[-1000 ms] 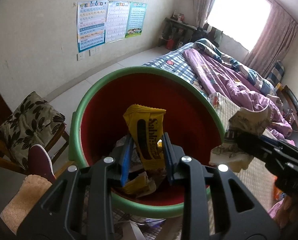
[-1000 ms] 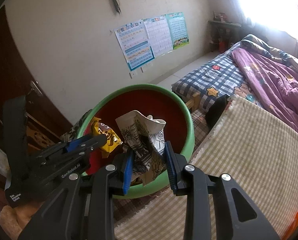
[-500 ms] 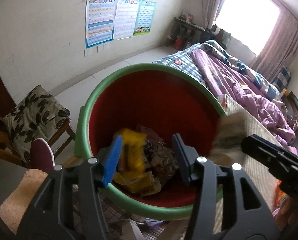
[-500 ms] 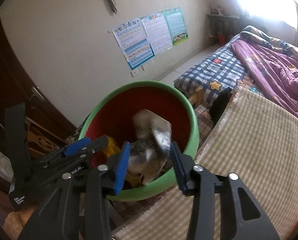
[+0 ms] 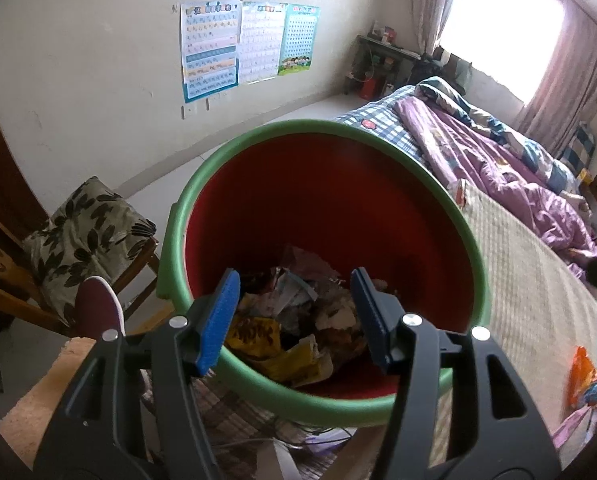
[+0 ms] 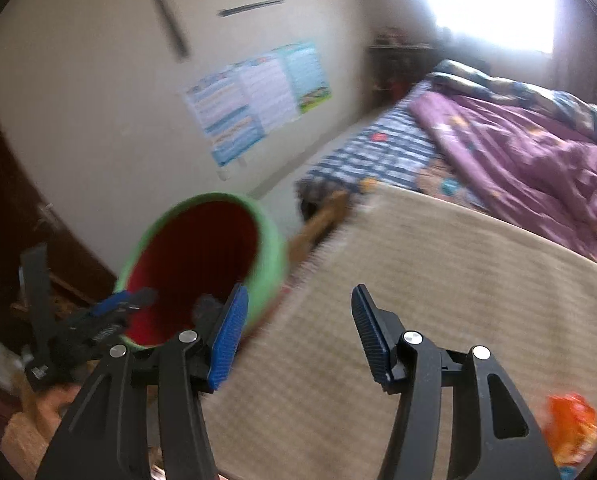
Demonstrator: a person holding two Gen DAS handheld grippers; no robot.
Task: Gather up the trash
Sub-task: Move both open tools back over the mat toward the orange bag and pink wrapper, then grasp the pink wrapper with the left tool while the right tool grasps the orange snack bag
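Note:
A green bin with a red inside [image 5: 178, 240] stands beside the bed and holds several crumpled wrappers, among them a yellow snack packet [image 5: 258, 334]. My left gripper [image 5: 294, 316] is open and empty over the bin's near rim. My right gripper [image 6: 298, 330] is open and empty above the beige checked mat [image 6: 438, 280], to the right of the bin [image 6: 270, 256]. An orange wrapper [image 6: 570, 424] lies on the mat at the lower right; it also shows in the left wrist view [image 5: 584, 376]. The right wrist view is blurred.
A chair with a leaf-print cushion [image 5: 82, 232] stands left of the bin. A bed with a purple quilt [image 5: 498, 168] runs along the right. Posters [image 5: 246, 44] hang on the far wall. Papers lie under the bin.
Both grippers opened: the yellow packet and the crumpled paper dropped into the bin. My right gripper then swung right, away from the bin and over the mat.

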